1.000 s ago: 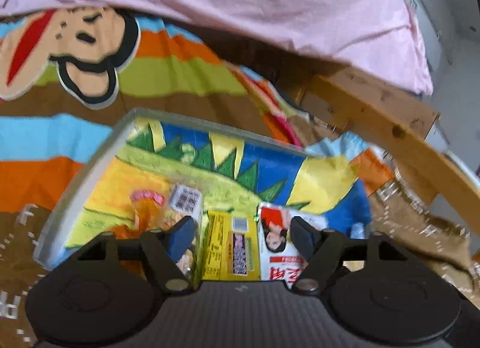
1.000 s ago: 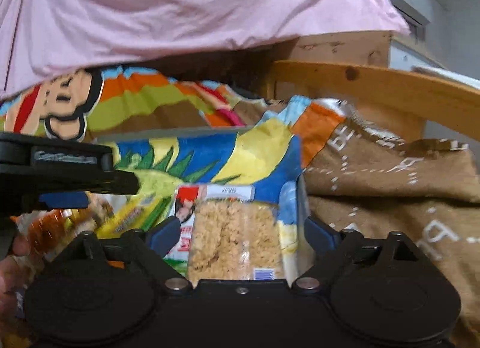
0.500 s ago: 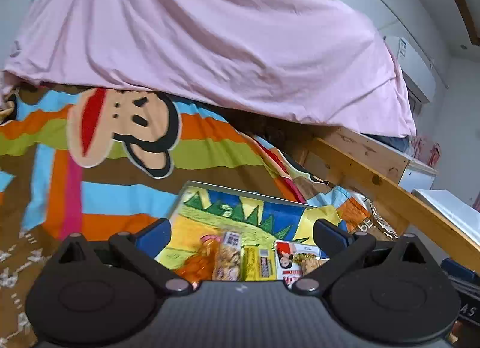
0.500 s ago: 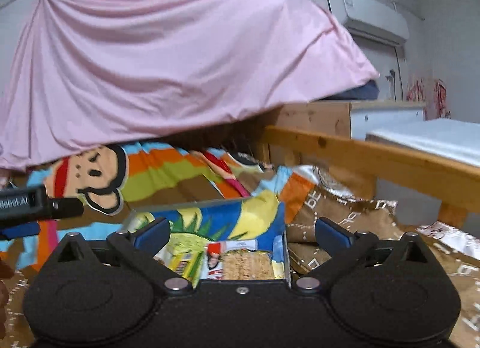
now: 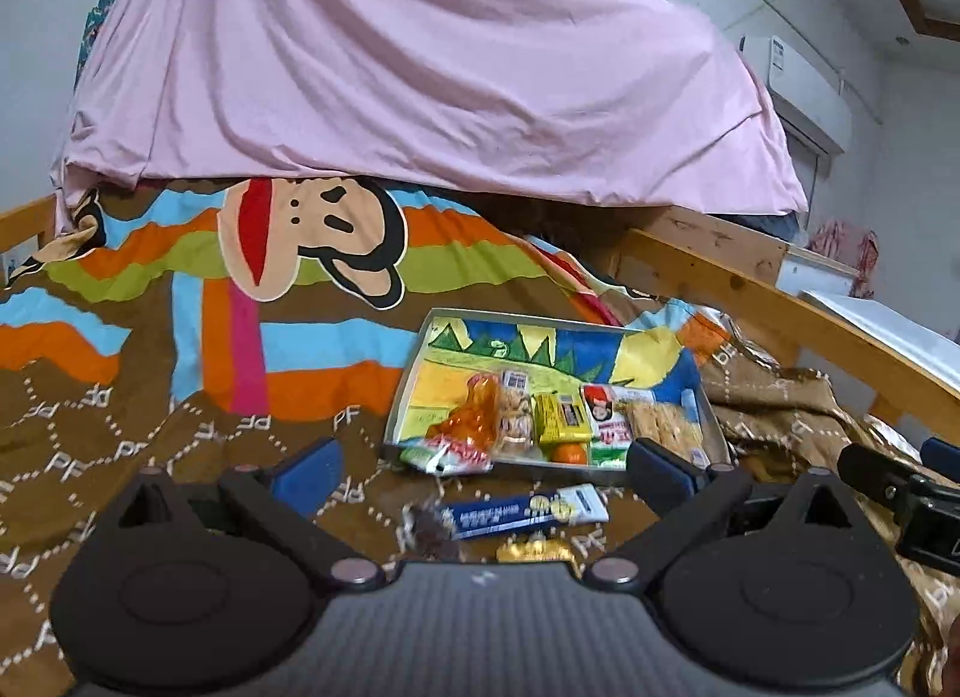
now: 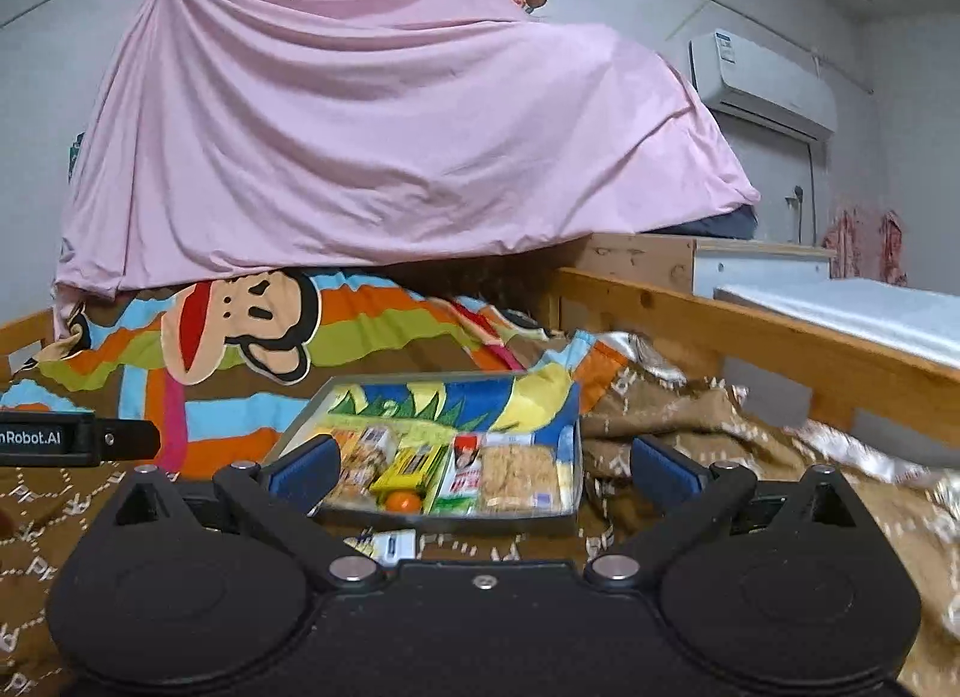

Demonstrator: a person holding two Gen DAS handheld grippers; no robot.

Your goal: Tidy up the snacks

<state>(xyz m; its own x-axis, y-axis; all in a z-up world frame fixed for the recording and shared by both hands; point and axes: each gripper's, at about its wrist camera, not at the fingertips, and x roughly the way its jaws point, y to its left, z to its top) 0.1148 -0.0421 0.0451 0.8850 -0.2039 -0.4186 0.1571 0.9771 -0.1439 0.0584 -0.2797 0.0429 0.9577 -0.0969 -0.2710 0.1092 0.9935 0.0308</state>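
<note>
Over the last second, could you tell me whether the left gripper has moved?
Yes. The left gripper has pulled back from the tray, which now looks smaller and farther, with loose snacks visible before it.

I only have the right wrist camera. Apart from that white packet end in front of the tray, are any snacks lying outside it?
Observer: Yes. That end belongs to a long blue-and-white packet lying on the brown patterned blanket before the picture-lined metal tray.
Operator: Anything else loose?
Observer: A gold-wrapped snack lies nearer the camera than that packet.
Operator: And the tray's front left corner?
Observer: A red, green and white sachet lies across the rim there, partly outside.
</note>
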